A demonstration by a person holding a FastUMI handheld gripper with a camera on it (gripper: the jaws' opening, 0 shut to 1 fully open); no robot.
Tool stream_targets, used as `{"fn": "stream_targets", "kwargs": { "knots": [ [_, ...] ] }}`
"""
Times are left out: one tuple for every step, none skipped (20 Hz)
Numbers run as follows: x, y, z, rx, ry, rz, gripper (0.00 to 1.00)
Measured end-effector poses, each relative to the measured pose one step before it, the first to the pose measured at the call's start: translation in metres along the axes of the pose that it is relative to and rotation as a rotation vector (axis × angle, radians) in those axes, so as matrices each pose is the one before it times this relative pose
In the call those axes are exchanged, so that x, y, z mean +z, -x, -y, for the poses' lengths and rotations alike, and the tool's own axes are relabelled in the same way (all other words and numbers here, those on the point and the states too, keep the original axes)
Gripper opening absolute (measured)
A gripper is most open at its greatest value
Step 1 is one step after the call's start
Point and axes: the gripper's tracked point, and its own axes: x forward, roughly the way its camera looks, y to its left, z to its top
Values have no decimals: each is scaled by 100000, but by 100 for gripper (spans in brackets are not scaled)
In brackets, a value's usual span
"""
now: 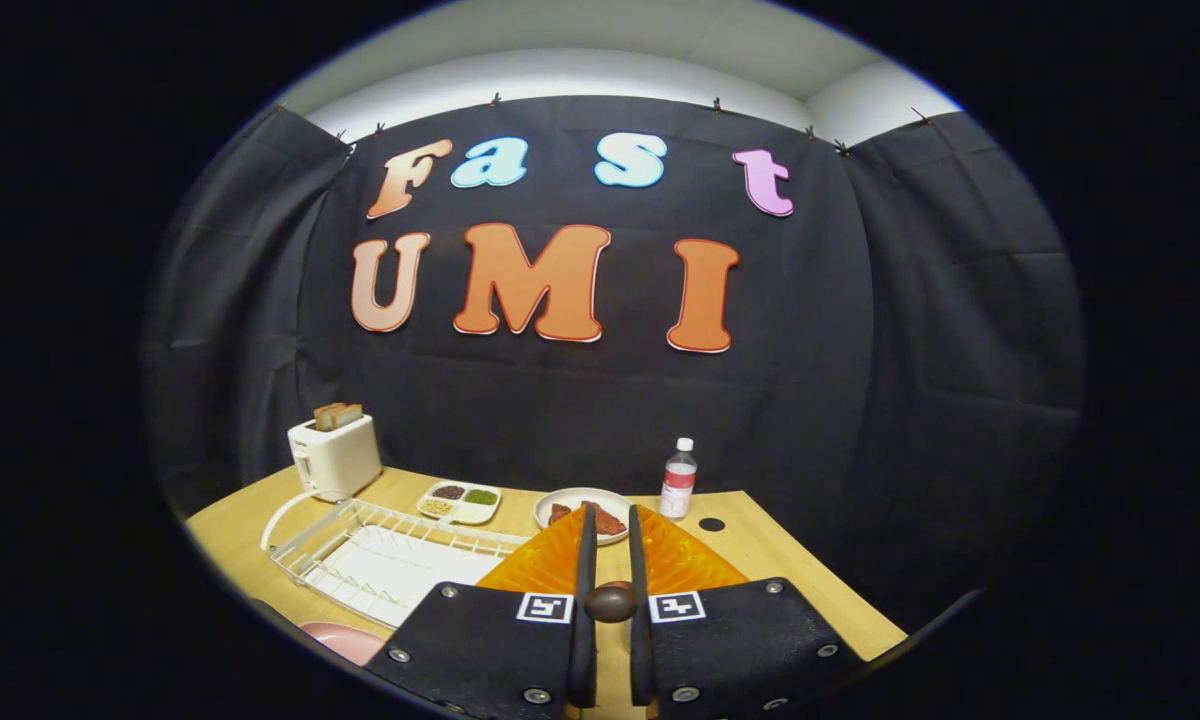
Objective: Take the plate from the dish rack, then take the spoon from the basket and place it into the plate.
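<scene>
Here we are over the wooden table [760, 545], and low in the centre of the frame the gripper [608, 520] has its two fingers drawn close together, just a slim gap between them. Wedged in that gap, down near the base of the fingers, sits a small dark rounded knob [611, 601], brown and glossy; it could be the end of the spoon's handle, but I cannot tell for sure, nor whether both fingers actually press on it. To the lower left lies the white wire dish rack [360, 555], flat on the table with a white tray under it, and at the very bottom left a pink plate [345, 640] peeks out just beside the rack's near corner. Just ahead of the fingertips is a round white plate with brownish food on it [610, 515], partly hidden by the fingers. Left of that is a white divided dish [460, 503] holding small heaps of dark, green and pale bits. Farther left, at the table's back corner, a white toaster [335, 455] stands with toast poking from the top. Right of centre, a clear bottle with a white cap [678, 480] stands upright near the back edge.
</scene>
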Motion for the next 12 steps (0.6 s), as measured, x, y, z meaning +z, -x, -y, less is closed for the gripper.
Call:
{"fn": "stream_targets", "kwargs": {
  "knots": [
    [-8, 702, -1383, 2054, -1043, -421, 14],
    [-32, 710, -1252, 1611, -964, -232, 13],
    [-191, 695, -1256, 1666, -537, -450, 13],
    [-318, 612, -1256, 1741, -68, -425, 13],
    [-386, 594, -1348, 1671, 87, -487, 13],
    [-545, 579, -1330, 1808, 149, -1120, 13],
    [-683, 483, -1302, 1693, -380, -991, 13],
    [-627, 550, -1273, 1821, -487, -1323, 13],
    [-796, 439, -1099, 1532, -646, -1351, 13],
    [-789, 329, -947, 1234, -814, -1356, 13],
    [-929, 280, -933, 1623, -782, -1502, 13],
    [-784, 251, -935, 1135, -911, -1267, 13]
  ]
}}
